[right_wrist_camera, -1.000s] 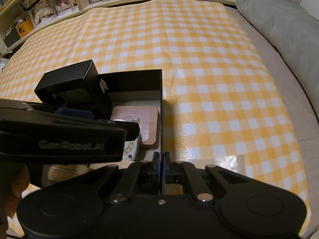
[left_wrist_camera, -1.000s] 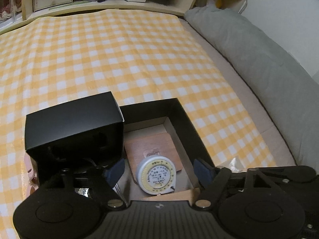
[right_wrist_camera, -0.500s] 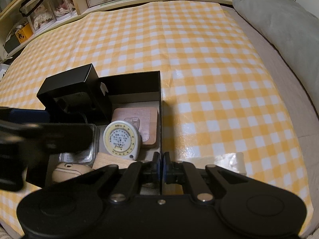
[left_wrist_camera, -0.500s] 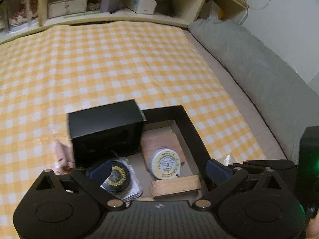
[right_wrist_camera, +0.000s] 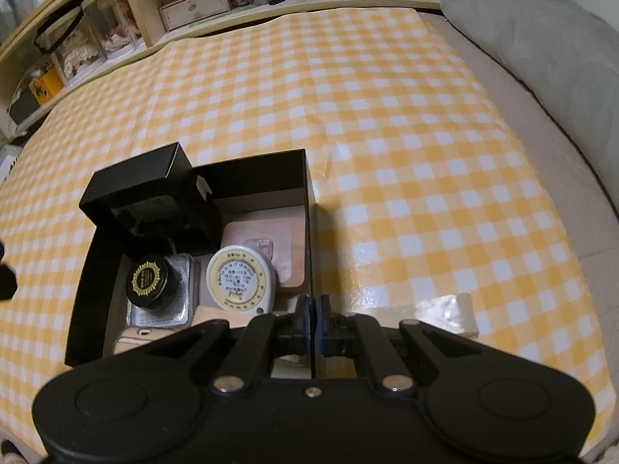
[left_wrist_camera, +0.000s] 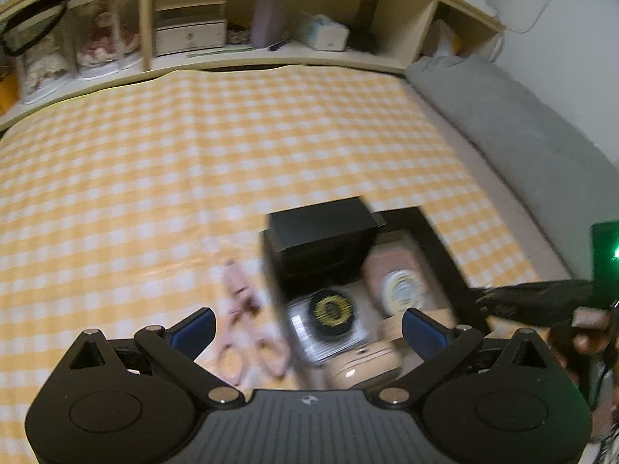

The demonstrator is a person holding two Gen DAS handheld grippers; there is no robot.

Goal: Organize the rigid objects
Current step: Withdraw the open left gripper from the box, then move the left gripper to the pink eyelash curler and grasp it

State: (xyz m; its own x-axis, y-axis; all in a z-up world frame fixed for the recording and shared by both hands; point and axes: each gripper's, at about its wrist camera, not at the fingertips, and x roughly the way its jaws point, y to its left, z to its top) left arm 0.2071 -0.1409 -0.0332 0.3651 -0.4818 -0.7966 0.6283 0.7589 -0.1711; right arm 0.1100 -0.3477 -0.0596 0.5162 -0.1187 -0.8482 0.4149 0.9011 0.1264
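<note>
On the yellow checked cloth (right_wrist_camera: pixel 387 123), at the left of the right wrist view, an open black tray (right_wrist_camera: pixel 91 282) sits with its things packed inside. A small black box (right_wrist_camera: pixel 135 189) stands in the tray's far left corner. In front of it a black jar with a gold sunburst lid (right_wrist_camera: pixel 149 280) rests on a clear packet (right_wrist_camera: pixel 182 309). Just right of the jar lies a round white tape measure (right_wrist_camera: pixel 240 280), partly over a flat pink pad (right_wrist_camera: pixel 267 239) against the right wall. A wooden block (right_wrist_camera: pixel 216 315) lies along the near edge.

The right tongs (right_wrist_camera: pixel 312 319) are clenched on the tray's right wall, at its near end.

In the blurred left wrist view, the left tongs (left_wrist_camera: pixel 307 328) are released, spread wide with nothing between them, above the tray's near left edge. Pink scissors (left_wrist_camera: pixel 247 328) lie on the cloth just left of the tray. A grey cushion (right_wrist_camera: pixel 541 38) runs along the right side.
</note>
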